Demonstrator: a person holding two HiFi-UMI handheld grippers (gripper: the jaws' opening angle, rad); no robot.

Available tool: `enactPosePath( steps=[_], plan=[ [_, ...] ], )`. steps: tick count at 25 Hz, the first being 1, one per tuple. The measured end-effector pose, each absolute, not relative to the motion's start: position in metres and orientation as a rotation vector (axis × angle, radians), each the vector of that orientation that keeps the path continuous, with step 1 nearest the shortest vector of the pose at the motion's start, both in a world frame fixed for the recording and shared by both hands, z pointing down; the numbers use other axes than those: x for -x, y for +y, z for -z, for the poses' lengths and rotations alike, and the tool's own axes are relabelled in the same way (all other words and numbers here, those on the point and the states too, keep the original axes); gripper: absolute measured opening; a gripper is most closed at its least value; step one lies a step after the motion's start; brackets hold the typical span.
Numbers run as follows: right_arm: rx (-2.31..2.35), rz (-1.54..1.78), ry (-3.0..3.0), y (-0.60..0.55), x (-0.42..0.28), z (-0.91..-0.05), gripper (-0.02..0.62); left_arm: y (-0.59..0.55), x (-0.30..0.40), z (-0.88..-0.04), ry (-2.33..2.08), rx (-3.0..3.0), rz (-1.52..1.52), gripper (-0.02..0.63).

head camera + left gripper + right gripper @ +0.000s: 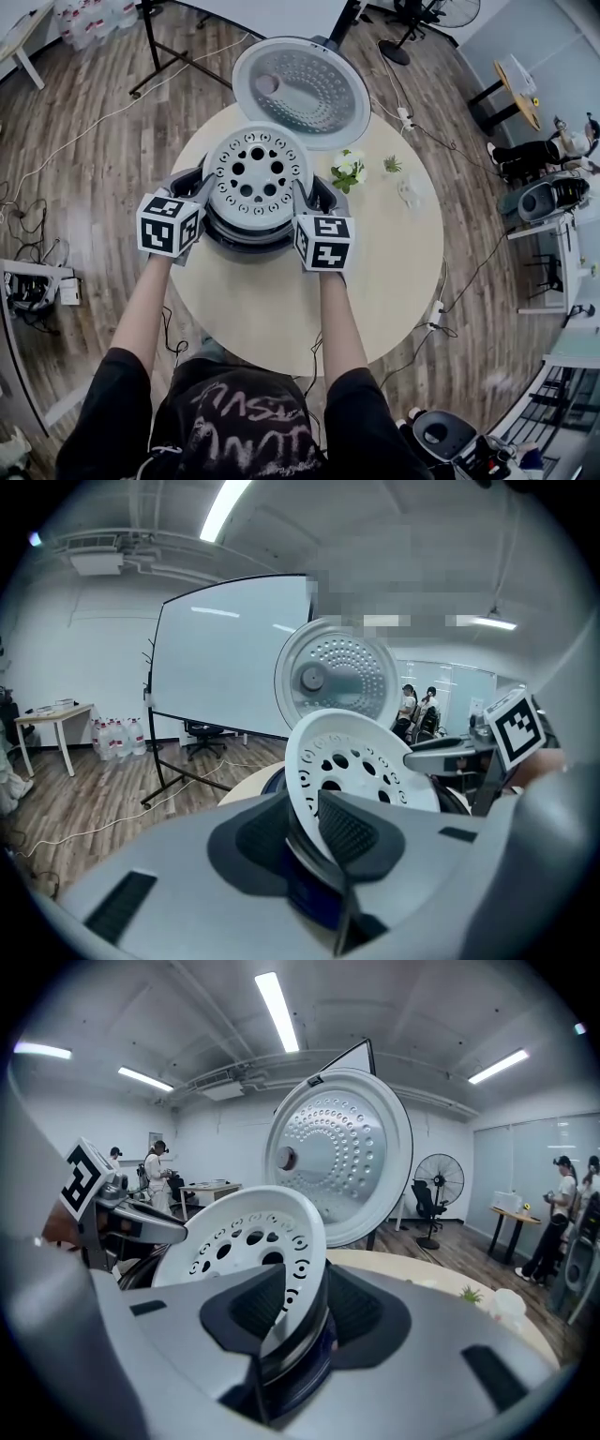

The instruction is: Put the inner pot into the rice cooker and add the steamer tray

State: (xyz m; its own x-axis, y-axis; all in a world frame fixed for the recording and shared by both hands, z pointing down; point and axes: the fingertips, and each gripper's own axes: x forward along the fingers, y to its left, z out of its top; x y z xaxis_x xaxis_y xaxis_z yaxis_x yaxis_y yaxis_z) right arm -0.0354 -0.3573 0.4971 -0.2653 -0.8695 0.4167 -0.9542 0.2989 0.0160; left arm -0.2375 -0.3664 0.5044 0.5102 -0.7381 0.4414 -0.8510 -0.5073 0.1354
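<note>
tray nearly seated on the pot

nearest, two grippers, one per hand: the left gripper [206,187] and the right gripper [306,194] flank the one tray [255,173] from opposite sides. in each gripper view the tray's rim runs between the pads, with the jaws parted a little and straddling it. i read no firm pinch on either side, more a loose cradle.

the tray lies roughly level over a dark rim [234,226], which i take for the one pot, already down inside the one cooker [258,247]. so the pot step looks done and the tray step close to it. the cooker stands in the far half of the round table [272,319], about midway between its left and right edges.

to finish well, keep both sides level and let the rim settle all round on the pot. then draw each gripper straight out sideways, so no pad drags the tray askew.

the one lid [302,89] stands open behind, over the table's far edge. it is clear of the work.

right of the cooker, toward the table's right edge, are two small plants [349,172] and one pale object [410,192] that i cannot identify.
</note>
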Motion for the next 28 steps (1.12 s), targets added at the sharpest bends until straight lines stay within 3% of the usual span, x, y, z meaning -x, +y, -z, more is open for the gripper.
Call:
enactPosePath(
  steps=[11,28],
  plan=[
    [-1.665,-0.356,-2.238,-0.359,0.033,-0.495,0.142,-0.374,0.242,-0.496,-1.346,-2.44,-0.434,0.141],
    [-1.596,-0.481,-2.212,-0.372,0.034,-0.494,0.087,-0.394,0.232,-0.493,-1.211,-2.359,-0.431,0.075]
  ],
)
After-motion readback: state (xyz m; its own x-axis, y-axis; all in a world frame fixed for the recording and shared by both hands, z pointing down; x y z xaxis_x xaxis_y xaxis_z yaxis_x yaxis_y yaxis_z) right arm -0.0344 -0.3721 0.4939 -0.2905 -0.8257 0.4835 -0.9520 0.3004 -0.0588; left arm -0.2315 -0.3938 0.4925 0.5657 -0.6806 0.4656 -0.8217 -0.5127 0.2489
